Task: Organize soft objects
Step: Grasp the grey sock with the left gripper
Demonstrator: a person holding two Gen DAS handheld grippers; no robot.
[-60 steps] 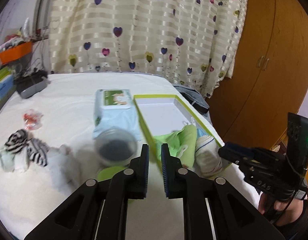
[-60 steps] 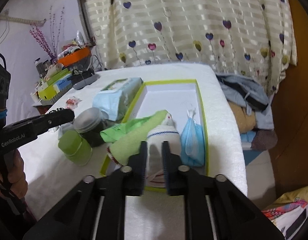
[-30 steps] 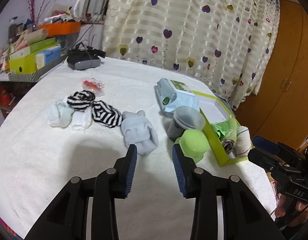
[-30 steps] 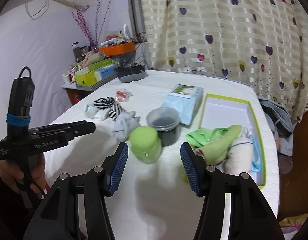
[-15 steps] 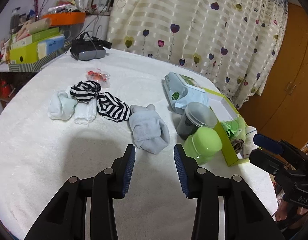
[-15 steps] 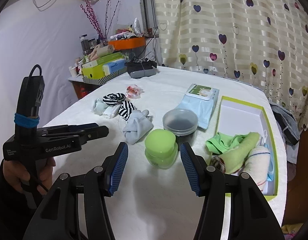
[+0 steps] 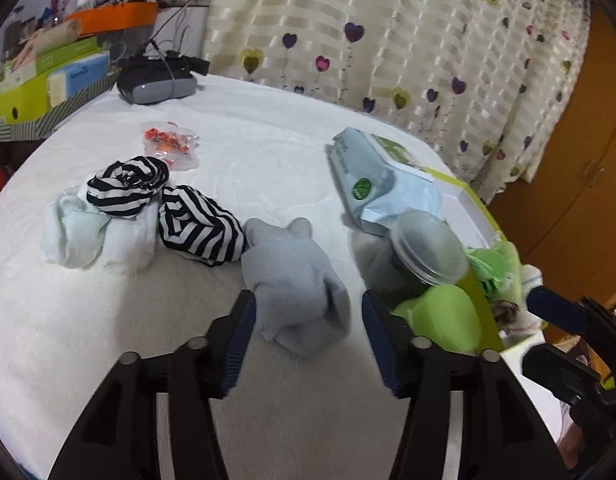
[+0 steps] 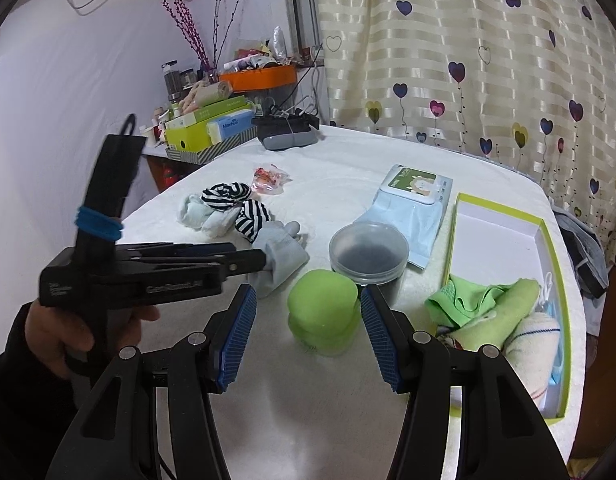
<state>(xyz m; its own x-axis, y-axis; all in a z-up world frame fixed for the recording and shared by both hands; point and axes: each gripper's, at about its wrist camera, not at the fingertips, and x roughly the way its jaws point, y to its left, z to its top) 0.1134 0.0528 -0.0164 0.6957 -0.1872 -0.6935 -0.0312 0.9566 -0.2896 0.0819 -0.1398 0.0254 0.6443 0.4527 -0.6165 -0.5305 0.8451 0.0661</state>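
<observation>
Left gripper (image 7: 306, 312) astride soft grey sock (image 7: 296, 276)

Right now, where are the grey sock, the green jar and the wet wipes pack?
grey sock (image 7: 296, 276), left wrist view, middle of its body.
green jar (image 8: 323, 308), right wrist view, top of its lid.
wet wipes pack (image 8: 412, 200), right wrist view, its upper face.

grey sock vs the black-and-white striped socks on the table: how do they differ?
Colour: the grey sock is plain pale grey; the striped socks are black and white.
Place: the grey sock lies nearest the open left gripper, right before its tips; the striped socks sit further off, by the pale socks.
Shape: the grey sock lies flatter and spread out; the striped socks are bunched into rolls.
Shared: both are soft and lie on the white table cover, outside the green box.
</observation>
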